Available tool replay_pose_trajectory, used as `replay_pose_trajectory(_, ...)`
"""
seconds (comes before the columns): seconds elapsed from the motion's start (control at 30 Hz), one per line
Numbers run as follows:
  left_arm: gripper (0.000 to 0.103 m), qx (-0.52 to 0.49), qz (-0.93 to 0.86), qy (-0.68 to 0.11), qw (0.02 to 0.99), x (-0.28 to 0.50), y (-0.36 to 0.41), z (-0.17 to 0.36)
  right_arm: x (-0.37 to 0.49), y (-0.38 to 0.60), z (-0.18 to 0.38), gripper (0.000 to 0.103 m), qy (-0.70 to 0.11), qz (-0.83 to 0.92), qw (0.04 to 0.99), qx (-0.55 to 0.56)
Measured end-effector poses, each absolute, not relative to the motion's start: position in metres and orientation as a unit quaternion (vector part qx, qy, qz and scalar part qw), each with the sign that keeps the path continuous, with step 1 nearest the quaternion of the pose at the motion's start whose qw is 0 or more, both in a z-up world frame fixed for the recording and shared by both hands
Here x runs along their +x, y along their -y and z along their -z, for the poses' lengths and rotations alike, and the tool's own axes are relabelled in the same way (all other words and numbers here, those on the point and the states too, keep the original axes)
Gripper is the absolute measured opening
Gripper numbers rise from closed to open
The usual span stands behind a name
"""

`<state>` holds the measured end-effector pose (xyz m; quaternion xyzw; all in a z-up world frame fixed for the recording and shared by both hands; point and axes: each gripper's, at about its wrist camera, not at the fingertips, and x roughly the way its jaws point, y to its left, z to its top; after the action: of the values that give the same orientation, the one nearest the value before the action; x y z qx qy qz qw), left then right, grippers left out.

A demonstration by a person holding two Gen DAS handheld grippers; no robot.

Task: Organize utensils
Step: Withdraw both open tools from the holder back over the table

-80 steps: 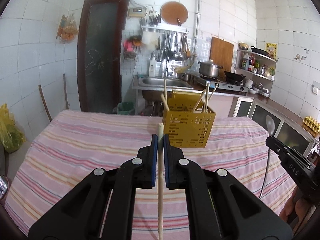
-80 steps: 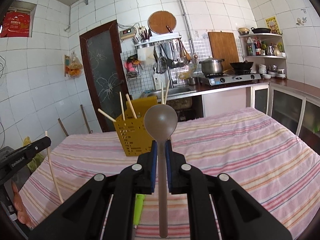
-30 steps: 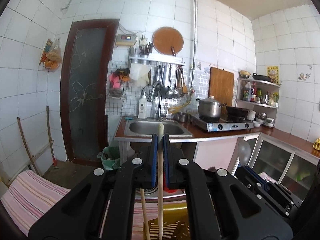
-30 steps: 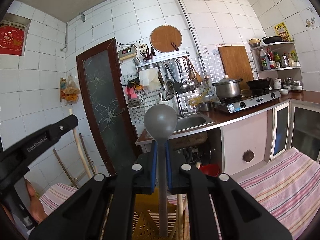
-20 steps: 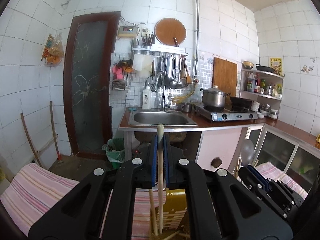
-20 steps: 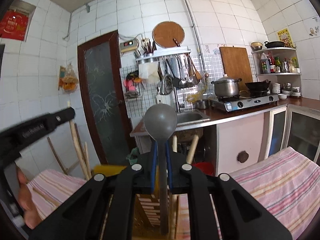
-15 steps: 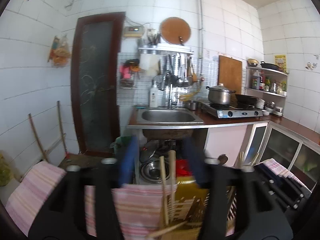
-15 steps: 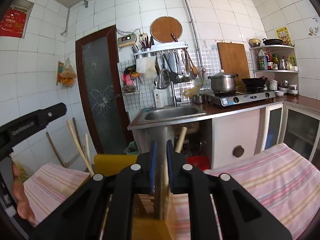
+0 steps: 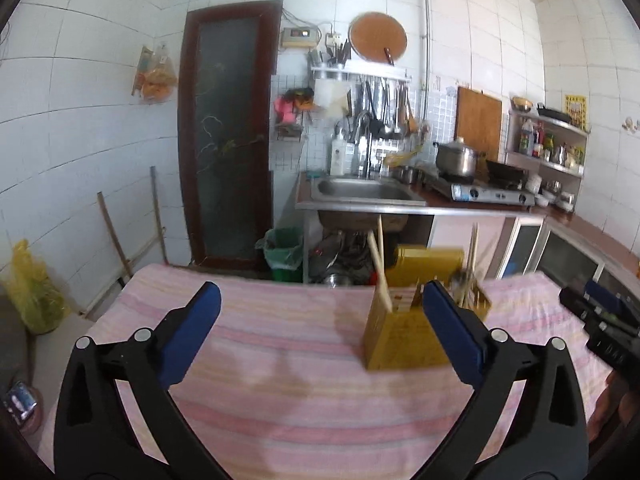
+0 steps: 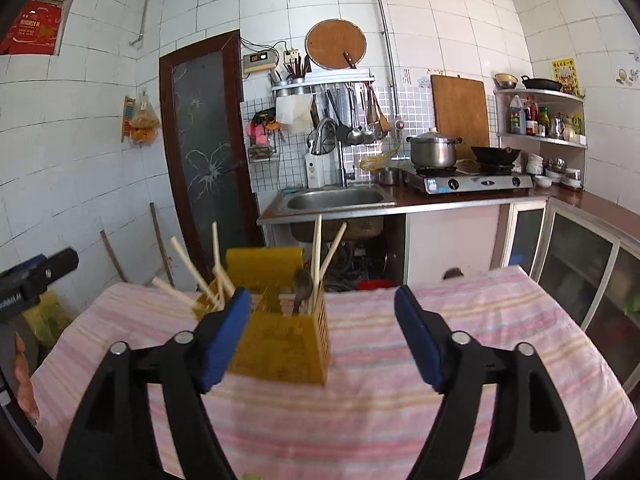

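A yellow slotted utensil holder (image 9: 404,340) (image 10: 280,340) stands on the pink striped tablecloth (image 9: 280,360) (image 10: 400,380). Wooden chopsticks (image 9: 380,276) (image 10: 320,256) lean out of its compartments, and a grey spoon (image 10: 303,286) stands in it, bowl up. My left gripper (image 9: 320,300) is back from the holder; its jaws are opening wide with nothing between them. My right gripper (image 10: 322,306) also hangs in front of the holder, jaws opening, empty. Each gripper shows at the edge of the other's view, the right gripper (image 9: 600,320) and the left gripper (image 10: 32,280).
Beyond the table's far edge stand a steel sink (image 10: 336,200), a gas stove with a pot (image 10: 434,150), cabinets at right and a dark door (image 9: 228,140). A green bin (image 9: 282,254) sits on the floor. A person's hand (image 10: 22,380) shows at far left.
Both grippers let go: the chopstick and the spoon dropped into the holder. The jaws spread wide and both grippers drew back from above the holder, so the table shows again.
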<state>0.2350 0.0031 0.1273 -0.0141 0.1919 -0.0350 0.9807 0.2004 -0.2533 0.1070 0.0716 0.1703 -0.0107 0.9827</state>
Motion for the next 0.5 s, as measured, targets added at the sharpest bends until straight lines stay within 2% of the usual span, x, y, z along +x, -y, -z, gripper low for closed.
replay_pose_trajectory(0.2,0.098,-0.01,0.033,-0.222,0.974,0.193,-0.013,-0.091,0.167,0.249,-0.086,0.083,-0.188,0.018,0.979,0.08)
replay_pose_trajectory(0.5,0.098,0.007,0.017,-0.284,0.959,0.177,-0.027,-0.017,0.146,0.234,-0.035,0.084,-0.236,0.028,0.968,0.077)
